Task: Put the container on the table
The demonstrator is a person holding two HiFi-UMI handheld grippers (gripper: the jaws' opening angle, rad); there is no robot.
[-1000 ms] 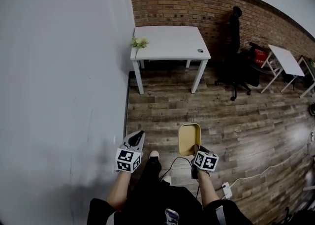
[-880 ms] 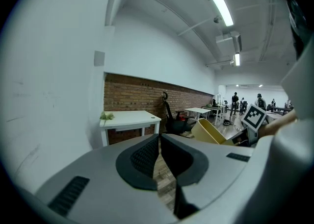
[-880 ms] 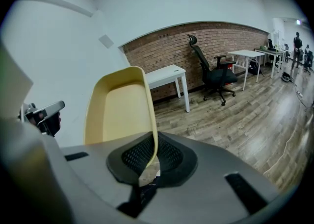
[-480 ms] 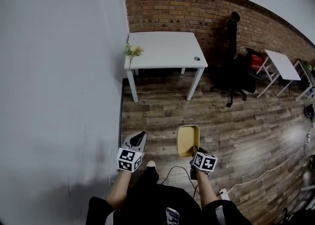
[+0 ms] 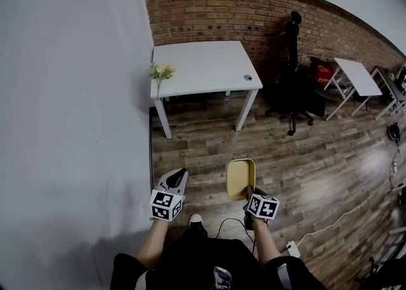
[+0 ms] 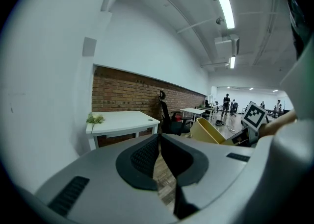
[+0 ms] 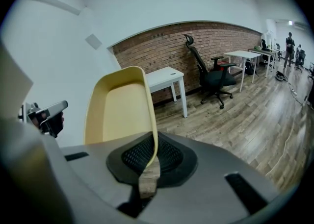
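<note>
Right gripper point(image 5: 252, 193) pinches the yellow container point(image 5: 241, 176) by its rim, forearm stretched forward; left gripper point(image 5: 177, 178), clenched empty, alongside.

No legible text, label, brand or number in any view. The only printed marks you have are black-and-white square marker patterns on your left hand-held gripper point(image 5: 179, 174) and right hand-held gripper point(image 5: 252, 192), lower centre of the head view; no lettering.

The head view is taken steeply from above, the white table point(image 5: 200, 66) at upper centre, the left gripper point(image 5: 179, 173) and right gripper point(image 5: 251, 188) at the bottom. Each gripper view is set low and close along its jaws, seemingly facing the brick wall point(image 5: 216, 9). The table and yellow container point(image 5: 241, 177) are shared by all three.
</note>
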